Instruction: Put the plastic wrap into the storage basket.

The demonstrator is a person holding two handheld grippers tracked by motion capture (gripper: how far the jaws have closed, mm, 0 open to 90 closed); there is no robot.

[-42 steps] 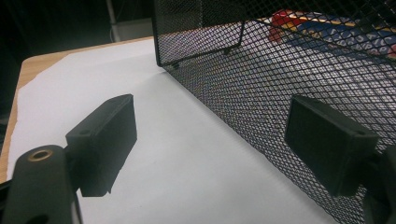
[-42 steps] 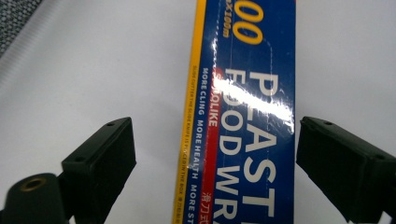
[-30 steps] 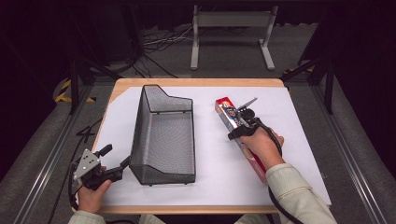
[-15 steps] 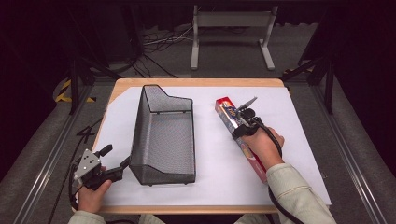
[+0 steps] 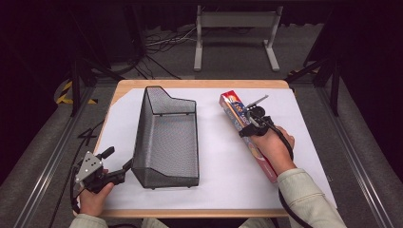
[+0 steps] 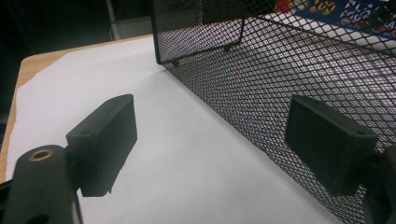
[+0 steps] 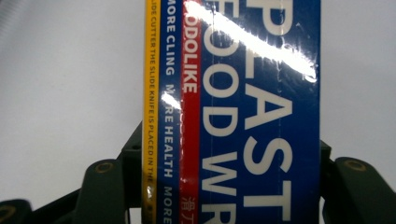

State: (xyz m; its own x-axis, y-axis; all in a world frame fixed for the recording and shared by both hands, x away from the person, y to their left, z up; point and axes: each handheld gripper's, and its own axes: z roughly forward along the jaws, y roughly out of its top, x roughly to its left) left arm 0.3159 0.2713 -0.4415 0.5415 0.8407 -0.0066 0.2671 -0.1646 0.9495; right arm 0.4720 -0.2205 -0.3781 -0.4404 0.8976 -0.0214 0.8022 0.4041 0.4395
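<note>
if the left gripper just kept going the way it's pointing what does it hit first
Probably the black mesh basket. The left gripper has its jaws open, and the basket's long side wall already lies right by one jaw, angling across the path ahead. The other jaw has bare white paper in front of it. Exact depth is unclear.

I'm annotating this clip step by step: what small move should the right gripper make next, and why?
Probably close on the plastic wrap box and lift it. In the right gripper view the right gripper has a jaw on each side of the box, which lies flat on the white sheet. The mesh basket beside it looks a likely destination, though that is a guess.
</note>
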